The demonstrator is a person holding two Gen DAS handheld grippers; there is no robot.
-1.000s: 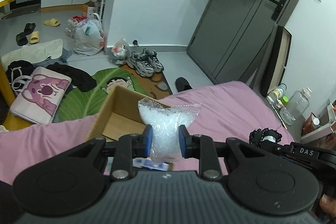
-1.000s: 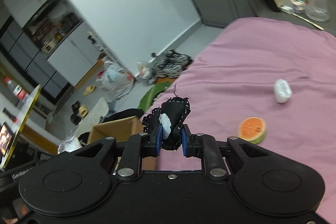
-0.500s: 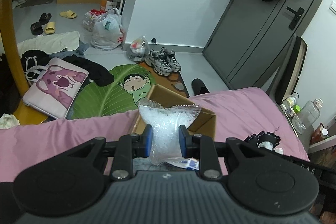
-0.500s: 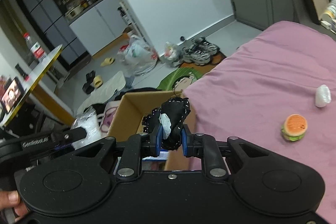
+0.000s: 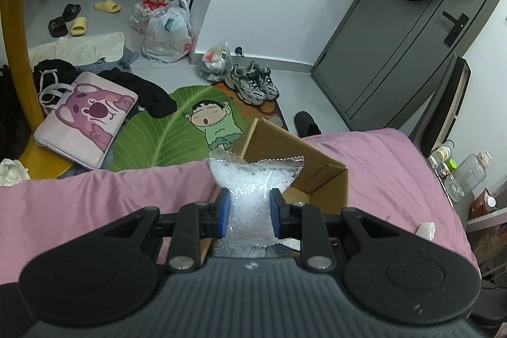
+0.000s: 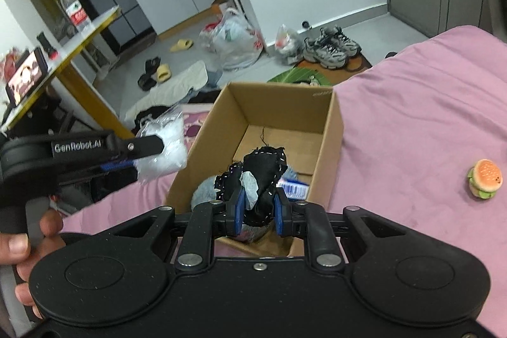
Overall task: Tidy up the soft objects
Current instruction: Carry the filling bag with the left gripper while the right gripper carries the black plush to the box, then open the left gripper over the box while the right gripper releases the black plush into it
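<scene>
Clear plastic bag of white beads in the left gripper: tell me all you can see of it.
The clear plastic bag of white beads is a small crinkly pouch, sealed flat along its top, bulging with translucent pellets. The left gripper pinches its waist between blue pads, holding it upright in the air beside the open cardboard box, over the pink bedsheet.

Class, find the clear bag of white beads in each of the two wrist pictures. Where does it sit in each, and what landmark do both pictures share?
Left wrist view: the clear bag of white beads sits at centre, pinched in the left tool.
Right wrist view: the same bag shows at the left, at the tip of the left tool.
Shared landmark: the open cardboard box on the pink bed.
</scene>
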